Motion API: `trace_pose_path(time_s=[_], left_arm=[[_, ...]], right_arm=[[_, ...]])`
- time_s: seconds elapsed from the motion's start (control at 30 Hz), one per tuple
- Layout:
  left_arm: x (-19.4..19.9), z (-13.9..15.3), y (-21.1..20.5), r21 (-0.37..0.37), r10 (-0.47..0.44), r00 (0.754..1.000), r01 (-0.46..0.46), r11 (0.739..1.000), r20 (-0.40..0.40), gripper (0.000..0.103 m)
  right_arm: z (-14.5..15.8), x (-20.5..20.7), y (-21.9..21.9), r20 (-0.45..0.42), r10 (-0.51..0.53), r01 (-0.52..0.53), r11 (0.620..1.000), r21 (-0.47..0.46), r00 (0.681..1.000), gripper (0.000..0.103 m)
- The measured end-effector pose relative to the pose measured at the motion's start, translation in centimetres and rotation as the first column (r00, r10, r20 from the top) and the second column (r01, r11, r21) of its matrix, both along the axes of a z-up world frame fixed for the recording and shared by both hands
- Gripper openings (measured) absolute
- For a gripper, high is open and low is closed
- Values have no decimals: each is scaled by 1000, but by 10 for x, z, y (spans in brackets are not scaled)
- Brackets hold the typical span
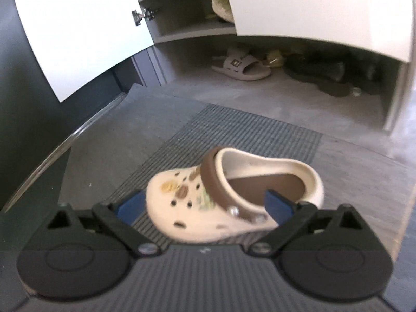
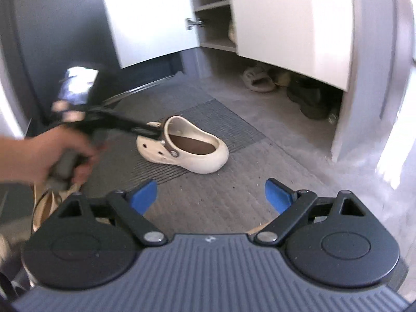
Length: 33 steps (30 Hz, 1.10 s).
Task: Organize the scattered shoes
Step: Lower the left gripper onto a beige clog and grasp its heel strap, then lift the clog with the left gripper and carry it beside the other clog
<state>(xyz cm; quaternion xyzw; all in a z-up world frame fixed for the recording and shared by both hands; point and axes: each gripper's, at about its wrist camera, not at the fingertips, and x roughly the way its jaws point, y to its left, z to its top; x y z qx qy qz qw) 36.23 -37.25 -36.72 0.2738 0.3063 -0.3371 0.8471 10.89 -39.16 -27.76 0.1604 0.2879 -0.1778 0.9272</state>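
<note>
A cream clog (image 1: 223,195) with a brown strap and charms lies on the ribbed doormat (image 1: 234,132). My left gripper (image 1: 205,204) is open, its blue pads on either side of the clog's front, one pad inside the shoe opening. In the right wrist view the clog (image 2: 187,148) lies ahead, with the left gripper's fingers (image 2: 145,130) at its strap. My right gripper (image 2: 210,195) is open and empty, held above the floor short of the clog.
An open shoe cabinet (image 1: 197,31) stands ahead with white doors swung out. Under it lie a beige slide sandal (image 1: 241,67) and dark shoes (image 1: 319,75). A pale shoe (image 1: 221,2) sits on a shelf. A tan bag (image 2: 52,205) lies at lower left.
</note>
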Motion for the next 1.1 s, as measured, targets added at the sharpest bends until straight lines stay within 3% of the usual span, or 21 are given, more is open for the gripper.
trace_pose_path(time_s=[0.1,0.2,0.4,0.43,0.47,0.67,0.77,0.83,0.97,1.03,1.1], left_arm=[[19,-25,-21,46,38,999,-37,998,-31,90],[36,-51,-38,104,156,987,-152,983,-31,81],[40,-54,-37,112,258,965,-261,959,36,43],[40,-51,-31,122,286,956,-292,949,64,29],[42,-47,-25,120,303,951,-309,944,66,20],[46,-21,28,89,372,928,-370,925,4,19],[43,-12,60,95,446,895,-444,891,-2,19],[40,-14,82,122,481,876,-482,868,43,19],[34,-21,107,174,502,861,-508,843,81,21],[31,-26,124,200,511,856,-516,833,77,22],[29,-28,135,205,518,855,-514,833,37,28]], right_arm=[[-4,1,-1,-14,23,-23,1000,-14,1000,92],[-8,1,-2,-26,40,-40,999,-23,999,92],[-3,-11,-15,-15,-23,22,1000,-12,1000,92],[-3,-12,-16,-13,-31,31,999,-13,999,92],[-3,-13,-17,-9,-41,41,999,-6,999,92],[-4,-21,-6,4,-25,25,1000,18,1000,92],[-4,-20,0,13,-21,20,999,26,1000,92],[-3,-16,6,22,-17,16,999,30,1000,92],[-1,-9,21,33,40,-40,999,16,999,92],[0,-5,30,32,79,-79,997,-2,996,92],[-1,-1,33,23,85,-85,996,0,996,92]])
